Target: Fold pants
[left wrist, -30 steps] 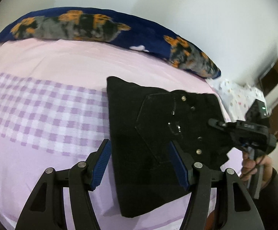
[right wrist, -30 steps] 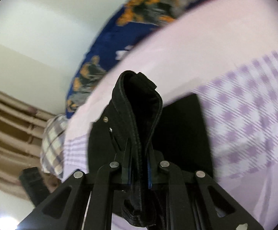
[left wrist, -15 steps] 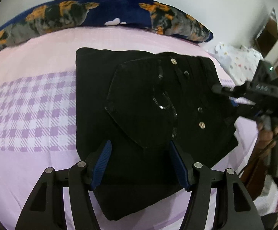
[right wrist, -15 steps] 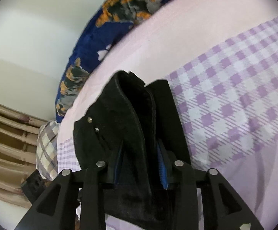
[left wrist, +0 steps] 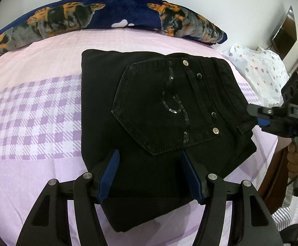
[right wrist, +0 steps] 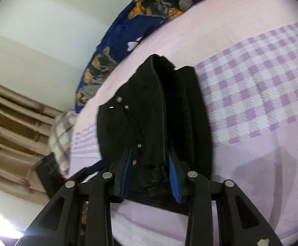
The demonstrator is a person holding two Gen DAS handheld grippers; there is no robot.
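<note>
The pink bedsheet with a purple checked band [left wrist: 36, 110] carried the folded black denim pants [left wrist: 149, 106], back pocket up, lying flat near the navy printed blanket [left wrist: 108, 16]. Your left gripper [left wrist: 153, 174] stood wide over their near edge. Your right gripper [right wrist: 150, 164] was parted around the waistband end.

Black plastic left gripper [left wrist: 150, 174], right gripper [right wrist: 150, 170]: blue ribbed jaws, silver screws; bare hand [left wrist: 295, 160], possibly dark sleeve.
</note>
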